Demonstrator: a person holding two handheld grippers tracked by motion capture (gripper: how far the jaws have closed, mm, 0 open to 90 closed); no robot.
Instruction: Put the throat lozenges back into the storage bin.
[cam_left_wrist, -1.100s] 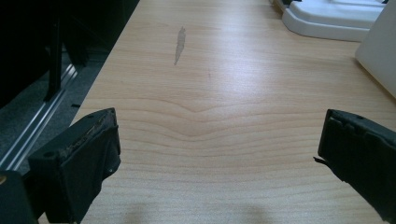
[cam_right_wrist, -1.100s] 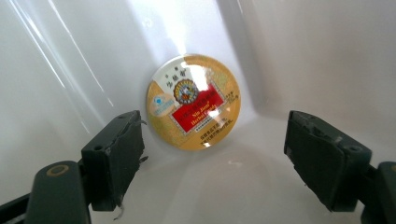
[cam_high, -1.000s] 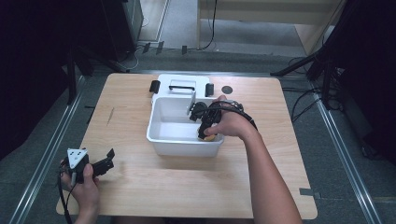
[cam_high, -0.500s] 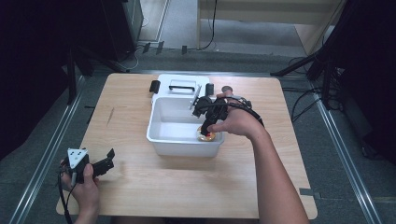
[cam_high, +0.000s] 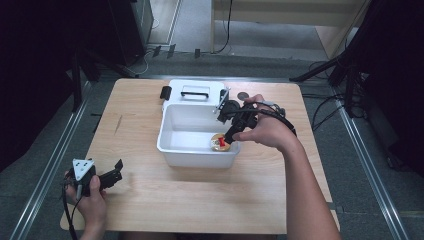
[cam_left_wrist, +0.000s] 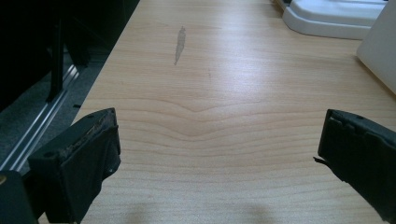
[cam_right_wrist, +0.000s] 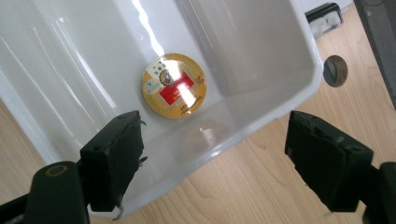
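High view: the right claw (cam_high: 231, 134) hangs over the right end of the white plastic bin (cam_high: 172, 145), spread wide and empty, above a round gold tin (cam_high: 220, 142) on the bin floor. The left claw (cam_high: 114, 176) rests on the wooden surface (cam_high: 200, 200), released.

Left gripper view: jaws wide apart over bare pale wood grain.

Right gripper view: the tin (cam_right_wrist: 173, 85), glossy with a red label, lies flat, untouched. 1 second ago the claw was lower in the bin.

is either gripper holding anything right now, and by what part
Nothing is held. The right gripper is open above the white bin's rim, and the gold tin lies loose on the bin floor. The left gripper is open over bare table.
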